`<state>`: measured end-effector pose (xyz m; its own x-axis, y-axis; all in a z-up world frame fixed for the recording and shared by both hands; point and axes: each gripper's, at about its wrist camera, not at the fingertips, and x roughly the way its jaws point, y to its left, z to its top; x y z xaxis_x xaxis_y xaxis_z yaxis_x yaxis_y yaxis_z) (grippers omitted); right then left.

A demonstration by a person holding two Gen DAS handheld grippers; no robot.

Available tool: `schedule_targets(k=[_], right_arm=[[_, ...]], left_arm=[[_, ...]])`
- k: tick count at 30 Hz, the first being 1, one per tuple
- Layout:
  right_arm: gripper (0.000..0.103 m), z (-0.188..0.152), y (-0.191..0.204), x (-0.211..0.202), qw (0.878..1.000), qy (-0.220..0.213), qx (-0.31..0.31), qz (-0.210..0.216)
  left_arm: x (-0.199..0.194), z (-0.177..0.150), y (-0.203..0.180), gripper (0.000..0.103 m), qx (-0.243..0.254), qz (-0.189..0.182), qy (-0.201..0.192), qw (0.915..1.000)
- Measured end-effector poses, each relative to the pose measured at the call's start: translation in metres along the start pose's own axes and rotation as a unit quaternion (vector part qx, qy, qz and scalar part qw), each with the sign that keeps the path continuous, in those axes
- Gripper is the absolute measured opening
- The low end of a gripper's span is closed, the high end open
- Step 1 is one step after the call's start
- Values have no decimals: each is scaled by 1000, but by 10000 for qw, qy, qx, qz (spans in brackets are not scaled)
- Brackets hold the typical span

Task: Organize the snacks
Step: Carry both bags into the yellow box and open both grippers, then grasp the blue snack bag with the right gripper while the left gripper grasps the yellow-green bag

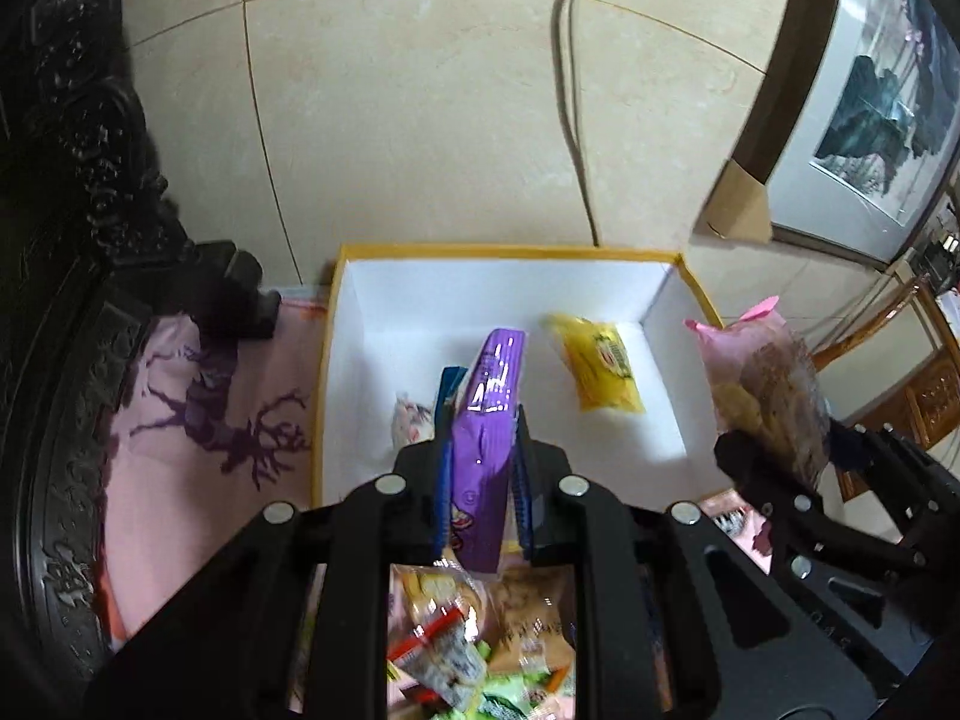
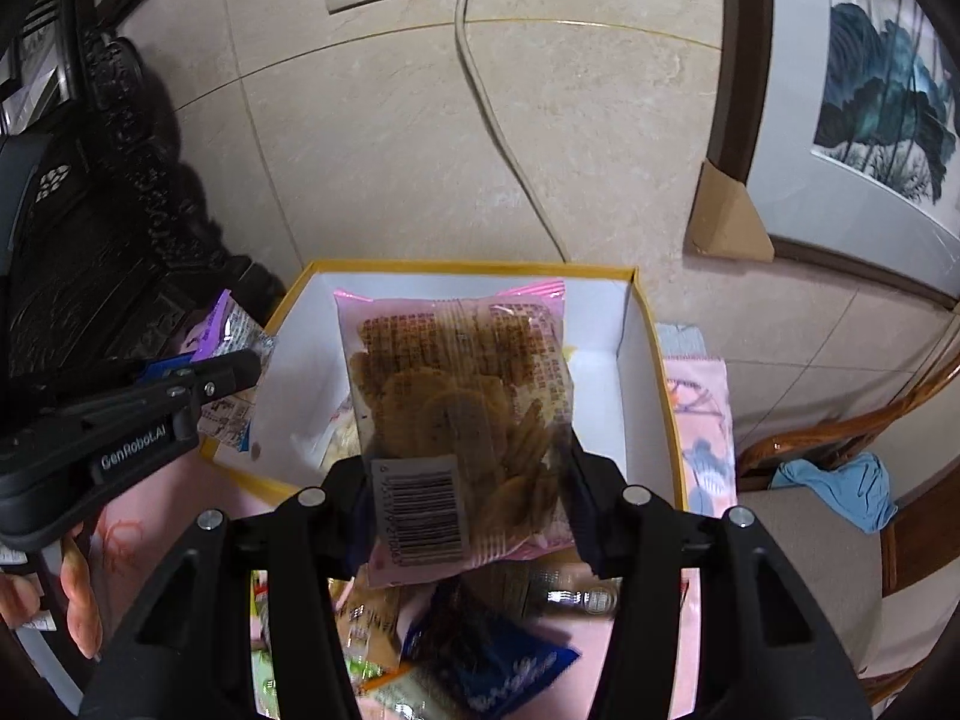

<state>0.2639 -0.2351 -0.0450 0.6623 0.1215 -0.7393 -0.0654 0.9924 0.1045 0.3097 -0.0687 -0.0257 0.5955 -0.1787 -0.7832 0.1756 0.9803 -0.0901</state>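
Observation:
My left gripper (image 1: 483, 420) is shut on a purple snack packet (image 1: 487, 414) and holds it upright over the near edge of a white box with a yellow rim (image 1: 510, 251). A yellow packet (image 1: 597, 369) and a small white packet (image 1: 411, 417) lie inside the box. My right gripper (image 2: 468, 462) is shut on a pink clear bag of brown biscuits (image 2: 456, 396), held above the same box (image 2: 648, 348). The right gripper and its bag (image 1: 765, 384) show at the right of the left wrist view. The left gripper with the purple packet (image 2: 225, 324) shows at the left of the right wrist view.
A heap of mixed snack packets (image 1: 480, 648) lies on the pink cloth (image 1: 198, 420) below both grippers. Dark carved furniture (image 1: 66, 240) stands at the left. A framed picture (image 2: 870, 102) leans on the wall at the right, by a wooden chair (image 2: 840, 492). A cable (image 2: 498, 120) hangs behind the box.

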Motion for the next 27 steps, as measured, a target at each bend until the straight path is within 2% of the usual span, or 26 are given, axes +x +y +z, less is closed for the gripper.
schedule_targets(k=[1,2,3,4,6,9,12,15,18,22,24,27], right_arm=[[63,7,-1,6,10000,17,-23,-31],[69,13,-1,11,10000,46,-68,-56],[79,19,-2,16,9998,40,-112,-152],[88,25,-4,19,9995,3,-154,-271],[100,32,-8,22,9995,-19,-196,-265],[101,32,-13,17,9993,21,-295,-239],[101,19,-15,8,9979,263,-372,-457],[101,-15,-16,-3,9968,594,-458,-258],[102,-73,-13,-11,9940,1013,-411,-101],[102,-125,-4,5,9879,1419,-595,192],[102,-137,3,17,9847,1489,-884,170],[102,-138,8,27,9840,1348,-1151,204]], left_arm=[[3,4,1,50,-5,23,-4,10000],[6,9,2,84,-22,178,-7,9998],[6,14,5,92,-62,584,-109,9982],[4,17,8,98,-82,754,-213,9969],[3,21,19,100,-207,458,-211,9985],[0,14,31,101,-369,383,-116,9985],[-7,-4,40,101,-511,369,16,9980],[-18,-38,47,101,-681,419,132,9967],[-21,-77,53,101,-816,297,453,9952],[-26,-130,62,101,-1003,74,837,9914],[-31,-154,67,101,-1045,27,1011,9894],[-42,-176,78,101,-997,118,1134,9885]])
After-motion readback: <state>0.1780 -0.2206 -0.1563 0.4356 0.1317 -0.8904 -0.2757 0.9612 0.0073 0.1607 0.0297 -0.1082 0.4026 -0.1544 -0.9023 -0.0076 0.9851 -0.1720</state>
